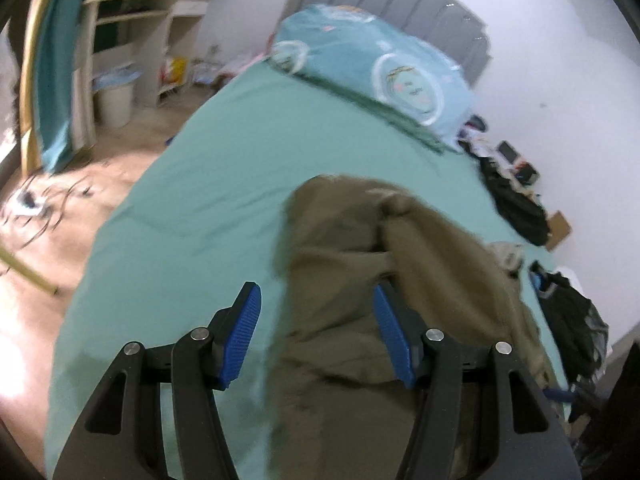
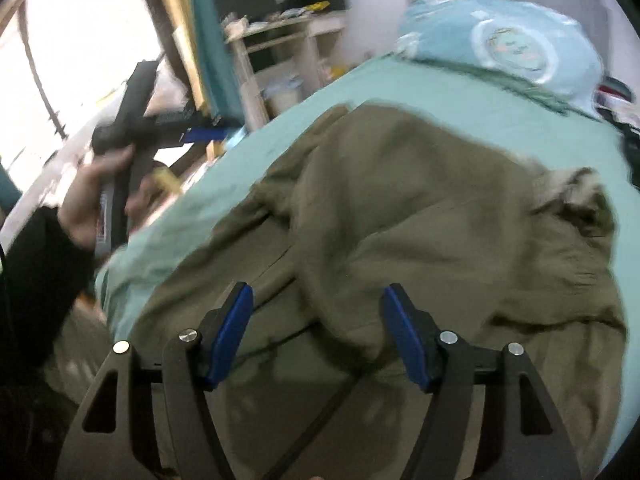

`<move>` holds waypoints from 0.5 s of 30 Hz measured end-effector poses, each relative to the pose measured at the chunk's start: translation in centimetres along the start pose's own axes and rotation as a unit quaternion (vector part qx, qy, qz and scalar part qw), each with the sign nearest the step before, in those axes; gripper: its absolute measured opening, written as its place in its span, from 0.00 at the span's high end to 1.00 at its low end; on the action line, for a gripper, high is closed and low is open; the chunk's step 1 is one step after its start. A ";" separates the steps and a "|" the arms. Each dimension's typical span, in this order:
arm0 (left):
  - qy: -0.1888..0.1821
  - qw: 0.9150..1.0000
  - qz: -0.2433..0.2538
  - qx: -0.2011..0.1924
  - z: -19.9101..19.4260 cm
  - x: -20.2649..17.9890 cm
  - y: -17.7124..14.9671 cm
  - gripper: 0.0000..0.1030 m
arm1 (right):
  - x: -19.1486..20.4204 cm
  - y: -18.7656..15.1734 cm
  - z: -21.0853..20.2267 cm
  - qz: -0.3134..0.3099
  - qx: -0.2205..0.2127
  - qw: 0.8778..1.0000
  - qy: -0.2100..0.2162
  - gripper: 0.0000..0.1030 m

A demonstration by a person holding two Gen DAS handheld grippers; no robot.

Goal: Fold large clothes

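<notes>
The left hand-held gripper (image 1: 316,332) hung above the near part of the bed (image 1: 208,184), its blue pads (image 1: 242,332) spread wide apart with nothing between them. Seen from the right wrist view, a bare hand (image 2: 102,196) with a black sleeve gripped its dark handle, out to the left of the bed and raised, the tool tilted across the bright window. The right hand-held gripper (image 2: 316,336) was also wide apart and empty, poised just over the near edge of the olive-green garment (image 2: 420,220).

That garment lay crumpled on the teal sheet, bunched into a ridge through its middle, with a pale fuzzy patch at its far right corner. Its near hem ran under the gripper bodies and was cut off by the bottom of both views, so its full outline could not be made out. Both pictures were smeared with blur. At the far end of the bed sat a light blue pillow (image 1: 372,60) against a grey headboard (image 1: 404,0). Dark clothes (image 1: 516,200) were heaped along the right side by the wall, and a cluttered desk (image 1: 148,4) stood far left.
</notes>
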State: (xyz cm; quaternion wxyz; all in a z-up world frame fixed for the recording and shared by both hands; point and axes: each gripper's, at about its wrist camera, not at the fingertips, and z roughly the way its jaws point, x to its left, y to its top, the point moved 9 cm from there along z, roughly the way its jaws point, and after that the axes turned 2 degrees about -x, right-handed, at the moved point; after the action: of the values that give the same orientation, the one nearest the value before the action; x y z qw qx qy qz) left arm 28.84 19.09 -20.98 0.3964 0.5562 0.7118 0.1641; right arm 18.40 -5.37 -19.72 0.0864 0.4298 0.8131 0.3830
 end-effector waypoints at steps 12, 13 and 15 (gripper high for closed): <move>-0.094 0.993 0.058 0.032 4.5 -9.9 -1.6 0.25 | -16.0 2.5 5.5 0.265 -0.031 0.963 -0.030 0.30; -0.089 0.993 0.062 0.046 5.3 -10.0 -2.2 0.25 | -15.9 2.3 6.8 0.266 -0.019 0.964 -0.022 0.30; -0.080 0.992 0.071 0.072 6.8 -10.1 -3.5 0.25 | -16.4 2.4 9.8 0.276 0.002 0.961 -0.018 0.30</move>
State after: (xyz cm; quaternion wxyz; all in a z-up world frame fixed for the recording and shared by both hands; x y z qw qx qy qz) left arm 32.27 7.22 -23.76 0.3981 0.6440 0.6463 0.0953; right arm 34.60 -11.69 -27.90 -0.0091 0.6445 0.6621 0.3823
